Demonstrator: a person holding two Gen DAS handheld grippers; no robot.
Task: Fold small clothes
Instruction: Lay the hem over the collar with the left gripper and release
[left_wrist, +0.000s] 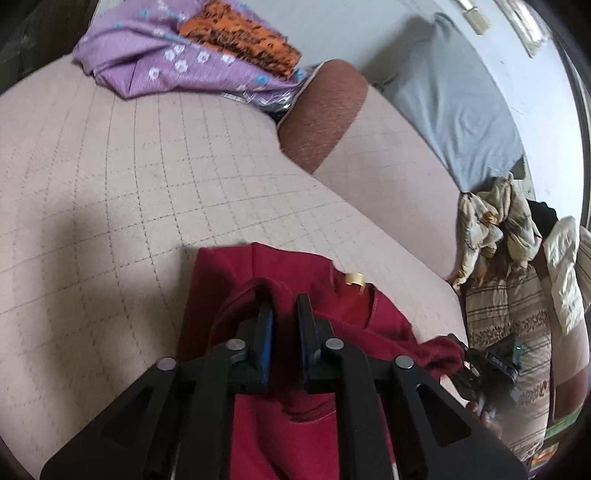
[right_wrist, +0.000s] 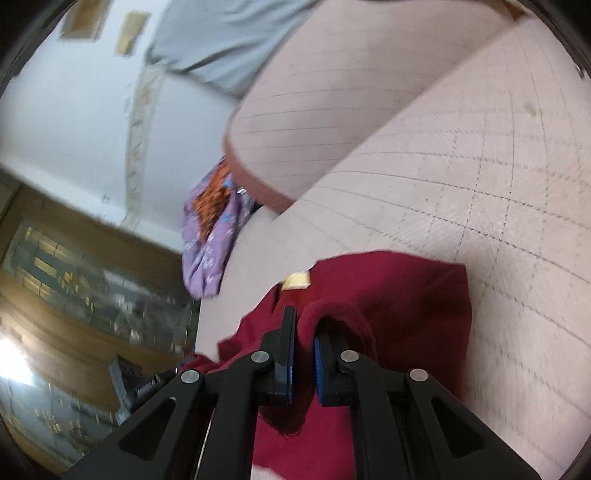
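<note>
Maroon garment (left_wrist: 295, 280) lies on the quilted bed (left_wrist: 110, 166), draped around both pairs of fingertips. Left gripper (left_wrist: 284, 306) and right gripper (right_wrist: 304, 325) stand slightly parted, pads not pressing. Risk: cloth snags a finger on withdrawal, spoiling the fold.

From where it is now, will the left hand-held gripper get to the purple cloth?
Probably yes: bare quilted sofa seat lies between the left hand-held gripper and the purple cloth, though the maroon garment is draped at its fingers.

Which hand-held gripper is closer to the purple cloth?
Left, probably. The left hand-held gripper sits over the red garment facing the purple cloth; the right hand-held gripper has it off to one side.
</note>
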